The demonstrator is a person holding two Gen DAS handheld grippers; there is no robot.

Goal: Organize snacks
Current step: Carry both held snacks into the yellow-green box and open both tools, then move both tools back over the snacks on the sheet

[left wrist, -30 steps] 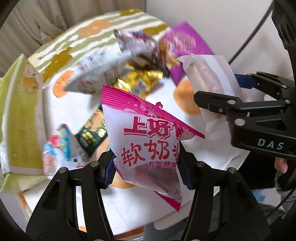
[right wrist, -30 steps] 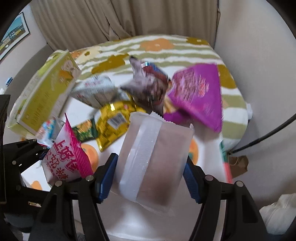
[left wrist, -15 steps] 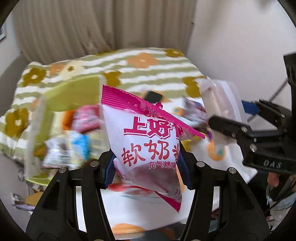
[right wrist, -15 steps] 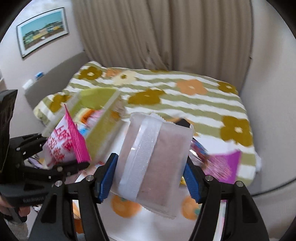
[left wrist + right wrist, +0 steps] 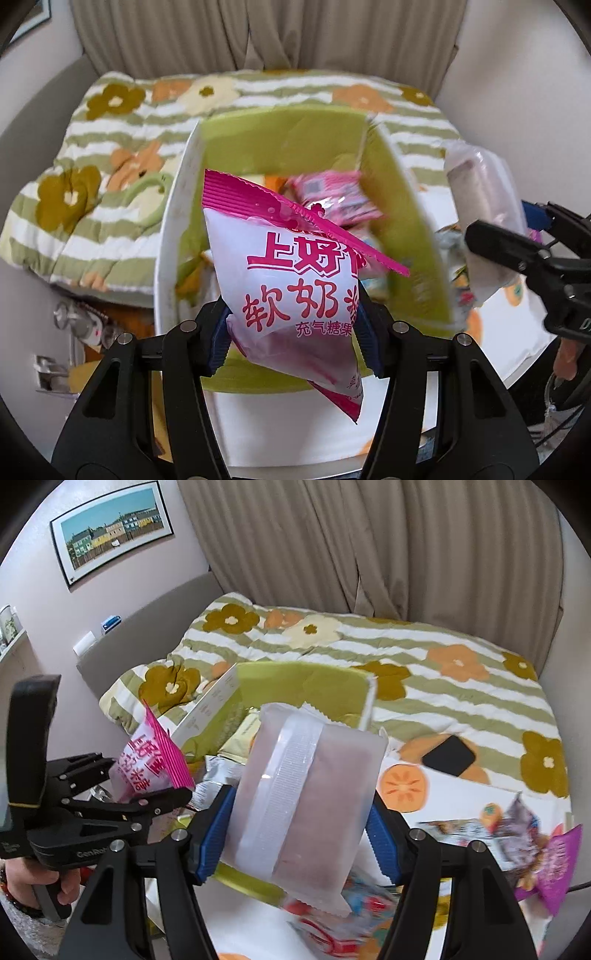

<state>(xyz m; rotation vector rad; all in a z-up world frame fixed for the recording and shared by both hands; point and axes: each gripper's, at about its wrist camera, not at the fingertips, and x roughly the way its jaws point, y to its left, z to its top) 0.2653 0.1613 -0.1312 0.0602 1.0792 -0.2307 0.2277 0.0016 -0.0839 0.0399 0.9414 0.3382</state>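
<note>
Pink packet [image 5: 295, 295] over green box [image 5: 280, 144]

The left gripper [image 5: 293, 328] was clamped on a pink-and-white candy packet [image 5: 295, 291]; beside it, the right gripper [image 5: 301, 836] gripped a frosted translucent pouch [image 5: 306, 801], both raised.

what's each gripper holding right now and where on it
Left gripper pinches the pink-and-white candy bag across its lower half. Right gripper clamps the frosted pouch by its side edges, around mid-height.
</note>
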